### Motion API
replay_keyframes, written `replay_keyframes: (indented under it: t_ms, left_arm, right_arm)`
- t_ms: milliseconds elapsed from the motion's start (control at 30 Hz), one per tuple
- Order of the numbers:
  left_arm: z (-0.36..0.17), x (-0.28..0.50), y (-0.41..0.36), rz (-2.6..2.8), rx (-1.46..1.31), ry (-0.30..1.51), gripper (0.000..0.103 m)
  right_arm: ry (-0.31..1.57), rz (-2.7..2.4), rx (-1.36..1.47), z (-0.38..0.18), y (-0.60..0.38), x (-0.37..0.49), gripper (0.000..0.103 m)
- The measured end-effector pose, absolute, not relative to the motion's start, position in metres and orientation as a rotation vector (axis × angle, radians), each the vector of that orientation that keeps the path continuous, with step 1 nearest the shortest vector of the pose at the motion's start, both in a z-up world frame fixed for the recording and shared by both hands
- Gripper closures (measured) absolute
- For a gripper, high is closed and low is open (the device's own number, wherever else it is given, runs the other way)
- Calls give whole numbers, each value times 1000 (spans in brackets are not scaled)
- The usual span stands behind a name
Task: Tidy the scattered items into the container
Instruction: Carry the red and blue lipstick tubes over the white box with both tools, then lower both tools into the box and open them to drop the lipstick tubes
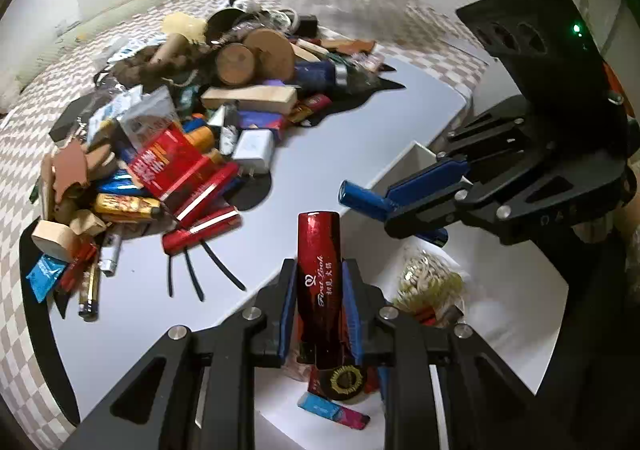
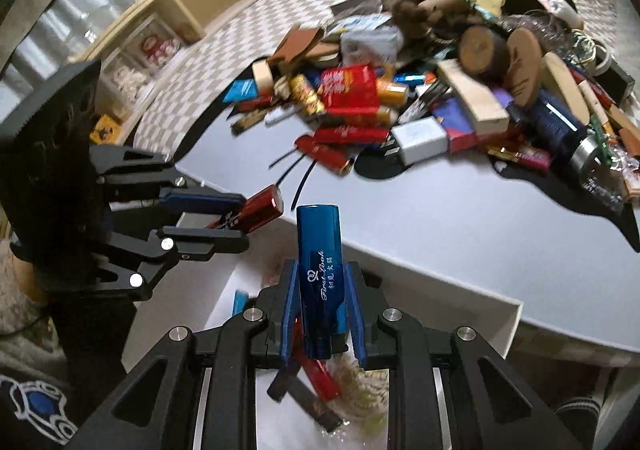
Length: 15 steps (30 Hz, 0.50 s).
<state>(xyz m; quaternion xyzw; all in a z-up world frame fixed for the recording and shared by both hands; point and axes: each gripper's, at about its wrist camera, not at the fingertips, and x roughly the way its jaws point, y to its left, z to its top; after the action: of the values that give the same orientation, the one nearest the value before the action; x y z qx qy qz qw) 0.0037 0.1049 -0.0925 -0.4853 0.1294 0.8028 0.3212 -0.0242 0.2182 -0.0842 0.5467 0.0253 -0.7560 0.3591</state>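
Red lighter (image 1: 318, 270) clamped upright in left claw (image 1: 318, 306); blue lighter (image 2: 319, 270) clamped in right claw (image 2: 319, 310). Both over white container (image 2: 516, 314) at desk (image 1: 320, 154) edge, clutter pile (image 1: 180, 122) beyond.

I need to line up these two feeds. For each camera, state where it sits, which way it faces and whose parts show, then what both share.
Left wrist: on the left gripper, looking down along its fingers at the red lighter tube they clamp, above the white container; the right gripper shows.
Right wrist: on the right gripper, facing down at its blue lighter tube; the left gripper shows.
Shared: both tubes, the container, the pile of clutter.
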Motion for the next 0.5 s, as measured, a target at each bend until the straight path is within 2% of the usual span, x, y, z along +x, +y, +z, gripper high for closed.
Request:
replay_keyframes:
  t_ms: [500]
  left_arm:
    - [-129, 47, 120, 1949, -1423, 409, 81]
  right_arm:
    - [192, -1848, 1527, -119, 215, -7, 80]
